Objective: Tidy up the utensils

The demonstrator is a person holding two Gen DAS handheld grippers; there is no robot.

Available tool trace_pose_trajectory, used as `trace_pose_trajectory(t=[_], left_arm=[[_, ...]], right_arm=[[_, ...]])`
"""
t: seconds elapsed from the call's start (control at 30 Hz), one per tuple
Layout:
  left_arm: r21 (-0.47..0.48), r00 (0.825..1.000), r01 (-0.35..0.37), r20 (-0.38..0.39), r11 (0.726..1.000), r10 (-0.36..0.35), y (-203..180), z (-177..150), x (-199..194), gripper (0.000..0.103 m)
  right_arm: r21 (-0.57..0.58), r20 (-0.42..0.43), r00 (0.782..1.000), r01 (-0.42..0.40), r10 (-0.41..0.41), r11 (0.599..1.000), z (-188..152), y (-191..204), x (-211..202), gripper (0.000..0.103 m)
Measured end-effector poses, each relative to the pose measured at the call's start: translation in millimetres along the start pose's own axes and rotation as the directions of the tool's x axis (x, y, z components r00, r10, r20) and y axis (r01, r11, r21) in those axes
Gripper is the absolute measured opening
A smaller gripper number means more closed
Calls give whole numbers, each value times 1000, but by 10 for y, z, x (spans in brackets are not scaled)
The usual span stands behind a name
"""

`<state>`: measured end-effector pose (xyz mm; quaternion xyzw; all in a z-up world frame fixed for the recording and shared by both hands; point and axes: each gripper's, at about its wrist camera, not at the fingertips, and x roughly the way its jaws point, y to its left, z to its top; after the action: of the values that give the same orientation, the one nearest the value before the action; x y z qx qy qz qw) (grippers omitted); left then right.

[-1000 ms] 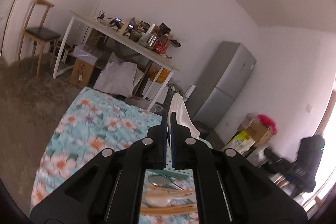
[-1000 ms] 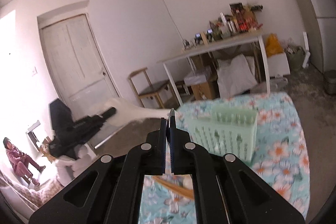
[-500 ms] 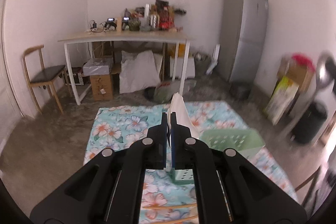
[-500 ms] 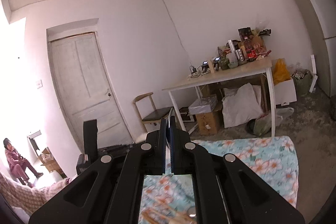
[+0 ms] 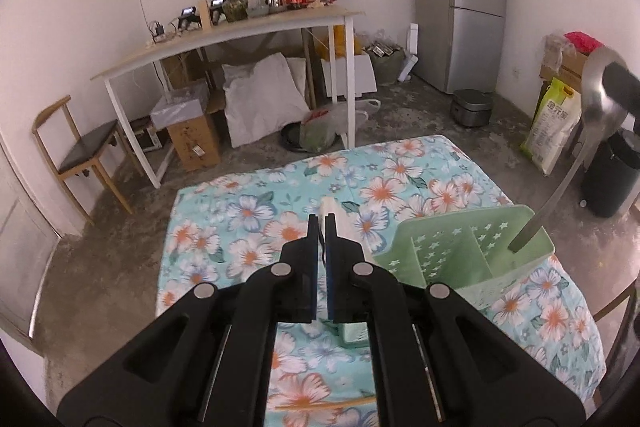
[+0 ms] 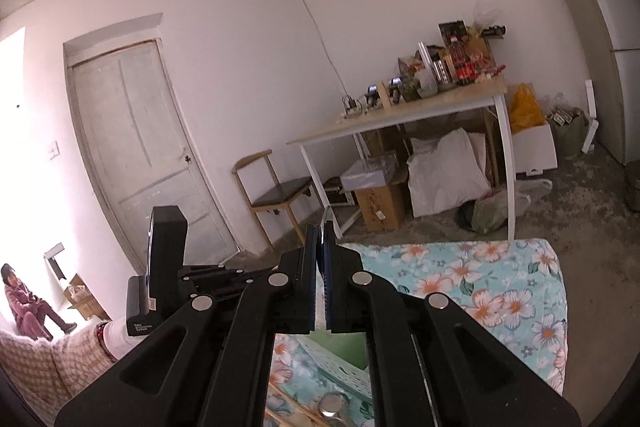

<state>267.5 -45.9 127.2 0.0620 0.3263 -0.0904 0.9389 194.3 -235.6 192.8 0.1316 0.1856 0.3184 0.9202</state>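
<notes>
My right gripper [image 6: 322, 227] clenches a long steel spoon [image 5: 600, 95], handle tip dipping into the pale green plastic utensil holder [image 5: 460, 251] at lower right. My left gripper [image 5: 322, 223] clenches a white ceramic spoon [image 5: 340, 215], just left of the holder.

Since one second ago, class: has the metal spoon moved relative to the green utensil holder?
Yes. The metal spoon now stands handle-down in the green utensil holder, held by the right claw.

Both wrist views look forward over the floral cloth [image 5: 256, 195], sharing the white table [image 6: 400, 123].
</notes>
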Motion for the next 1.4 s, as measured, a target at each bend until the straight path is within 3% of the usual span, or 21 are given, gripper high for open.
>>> trace_pose_trajectory(t=[0.17, 0.3, 0.4, 0.5, 0.67, 0.73, 0.77, 0.9, 1.07, 1.23, 1.33, 1.4], left_arm=[[-29, 999, 29, -25, 999, -30, 3, -59, 174, 3], [-101, 996, 90, 19, 991, -89, 113, -70, 200, 5], [-164, 991, 124, 66, 979, -114, 223, -74, 171, 22], [-215, 985, 143, 125, 966, -118, 338, -90, 72, 29], [-267, 972, 147, 219, 952, -89, 468, -166, -175, 53], [-285, 965, 145, 253, 947, -71, 516, -241, -308, 60], [-293, 961, 147, 267, 945, -67, 539, -279, -363, 61], [-319, 956, 152, 287, 935, -57, 595, -428, -544, 64], [-315, 958, 141, 282, 938, -49, 632, -731, -757, 66], [-320, 970, 140, 233, 937, -65, 630, -1106, -845, 67], [-344, 979, 145, 187, 928, -83, 607, -1353, -826, 68], [-356, 983, 140, 161, 924, -86, 575, -1517, -808, 70]], right_arm=[[-19, -42, 999, 29, -30, 999, -121, -57, 122, 3], [-40, -81, 995, 63, -66, 997, -253, -103, 243, 3], [-67, -114, 989, 88, -96, 994, -351, -126, 340, 3], [-95, -146, 981, 112, -125, 989, -420, -119, 400, 4], [-98, -151, 978, 128, -141, 987, -435, -58, 315, 8], [-100, -116, 982, 139, -151, 985, -383, -8, 204, 29], [-100, -102, 983, 143, -153, 985, -365, 10, 169, 33], [-89, -56, 986, 150, -155, 985, -308, 84, -72, 36], [-61, -21, 986, 161, -163, 985, -422, 199, -458, 52], [-19, -126, 978, 165, -166, 986, -858, 281, -596, 73], [19, -260, 947, 198, -187, 980, -1282, 324, -504, 77], [40, -369, 909, 226, -196, 973, -1667, 374, -403, 77]])
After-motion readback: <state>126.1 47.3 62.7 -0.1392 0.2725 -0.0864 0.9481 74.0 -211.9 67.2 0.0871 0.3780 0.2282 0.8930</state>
